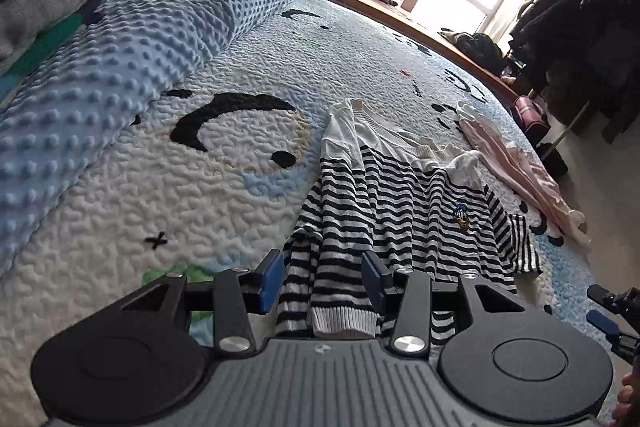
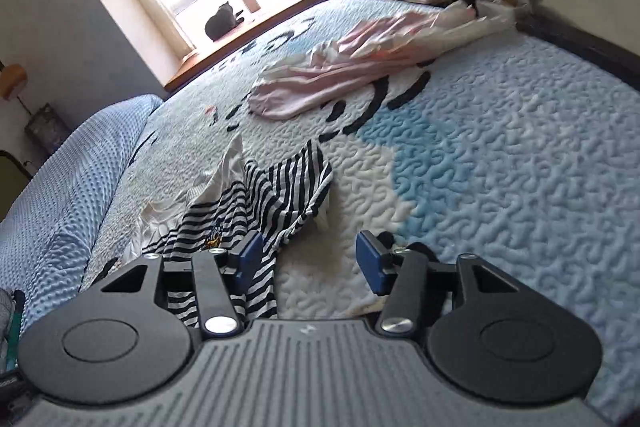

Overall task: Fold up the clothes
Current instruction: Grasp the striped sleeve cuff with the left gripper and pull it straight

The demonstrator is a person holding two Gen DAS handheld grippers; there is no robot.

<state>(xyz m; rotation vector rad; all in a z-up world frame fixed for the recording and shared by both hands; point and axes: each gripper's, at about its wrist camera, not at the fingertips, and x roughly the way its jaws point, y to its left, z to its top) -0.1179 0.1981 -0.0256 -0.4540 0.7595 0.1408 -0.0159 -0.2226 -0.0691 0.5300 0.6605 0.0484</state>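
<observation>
A black-and-white striped sweater point(image 1: 400, 203) with a white collar and a small duck patch lies spread on the quilted bedspread point(image 1: 140, 195). My left gripper point(image 1: 322, 277) is open, its blue pads on either side of a striped sleeve cuff at the sweater's near end. My right gripper point(image 2: 310, 261) is open and empty over bare quilt point(image 2: 500, 147), with the sweater point(image 2: 256, 203) under its left finger. The right gripper also shows at the right edge of the left wrist view point(image 1: 608, 311).
A pink garment point(image 1: 524, 171) lies rumpled beyond the sweater, also in the right wrist view point(image 2: 340, 67). A dotted blue blanket point(image 1: 120, 39) with a grey item point(image 1: 40, 3) lies at left. A cat point(image 2: 222, 21) sits on the wooden windowsill. Dark coats point(image 1: 580, 39) hang by the bed's far side.
</observation>
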